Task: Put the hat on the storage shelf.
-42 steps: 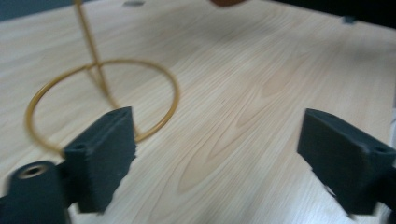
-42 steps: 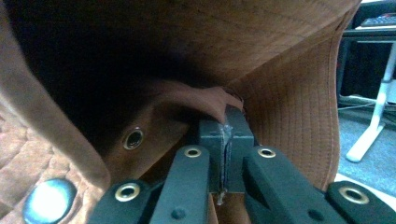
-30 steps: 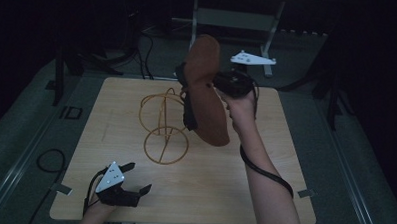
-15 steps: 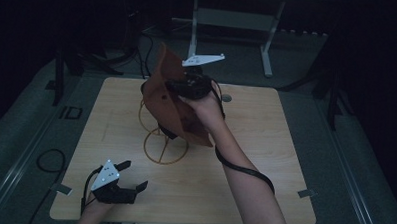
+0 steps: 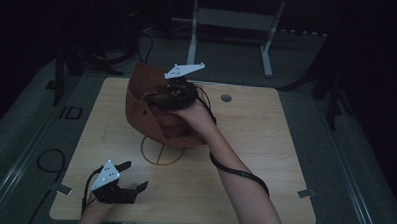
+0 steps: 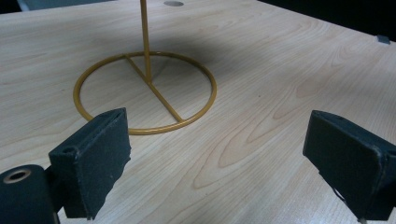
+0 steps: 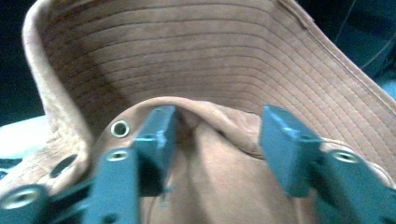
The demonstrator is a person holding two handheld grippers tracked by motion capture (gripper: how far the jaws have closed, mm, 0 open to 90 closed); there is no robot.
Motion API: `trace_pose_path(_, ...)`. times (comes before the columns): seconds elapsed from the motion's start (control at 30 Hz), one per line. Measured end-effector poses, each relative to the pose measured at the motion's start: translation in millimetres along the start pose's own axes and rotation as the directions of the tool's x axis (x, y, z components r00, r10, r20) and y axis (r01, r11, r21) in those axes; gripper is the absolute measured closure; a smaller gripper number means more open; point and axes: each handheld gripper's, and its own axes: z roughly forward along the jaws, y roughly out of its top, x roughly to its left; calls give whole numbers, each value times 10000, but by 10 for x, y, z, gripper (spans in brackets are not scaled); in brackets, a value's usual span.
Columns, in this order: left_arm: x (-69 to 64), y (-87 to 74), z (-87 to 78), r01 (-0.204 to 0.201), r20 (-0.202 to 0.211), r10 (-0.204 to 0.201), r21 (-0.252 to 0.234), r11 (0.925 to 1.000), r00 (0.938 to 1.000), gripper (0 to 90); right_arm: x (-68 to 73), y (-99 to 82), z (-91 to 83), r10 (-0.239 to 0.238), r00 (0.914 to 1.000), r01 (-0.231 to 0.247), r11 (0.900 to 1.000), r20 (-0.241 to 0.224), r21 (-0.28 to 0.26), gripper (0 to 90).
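Note:
A brown suede hat (image 5: 149, 118) sits brim-up over the top of a gold wire stand, whose round base (image 5: 160, 153) rests on the wooden table (image 5: 265, 144). My right gripper (image 5: 159, 98) is at the hat's crown. Its jaws have just been opening, and in the right gripper view (image 7: 217, 126) they stand apart with a fold of the hat (image 7: 187, 60) loose between them. My left gripper (image 5: 135, 175) rests open near the table's front left corner. In the left gripper view (image 6: 215, 135) nothing is between the jaws, and the stand's base (image 6: 144, 91) lies ahead.
A round cable hole (image 5: 226, 98) is in the table's far edge. A metal frame (image 5: 229, 23) stands on the floor behind the table. A black cable (image 5: 44, 161) loops on the floor at left. A small clip (image 5: 306, 193) sits at the front right corner.
The right hand carried the hat left and down from upright above the table's back onto the stand, and its jaws parted. The left gripper stayed where it was.

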Motion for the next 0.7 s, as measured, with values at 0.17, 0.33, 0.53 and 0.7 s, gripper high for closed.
trace_pose_path(0.17, -5, -9, 0, 89, -18, -89, -30, 10000, 10000, 81, 78, 23, -27, -566, 9972, 555, 9981, 483, 250, 288)
trace_pose_path(0.33, -7, -11, 2, 128, -21, -128, -87, 9999, 9999, 81, 118, 5, -114, -504, 9978, 494, 9985, 431, 244, 187)
trace_pose_path(0.53, 9, -17, -1, 195, -208, -199, -193, 9996, 9996, 81, 38, -87, -369, -195, 9991, 211, 9988, 373, -444, 138)
trace_pose_path(0.7, -4, -18, 9, 147, -299, -153, -206, 9997, 9994, 81, -92, -253, -629, -230, 9955, 323, 9944, 918, -1010, 131)
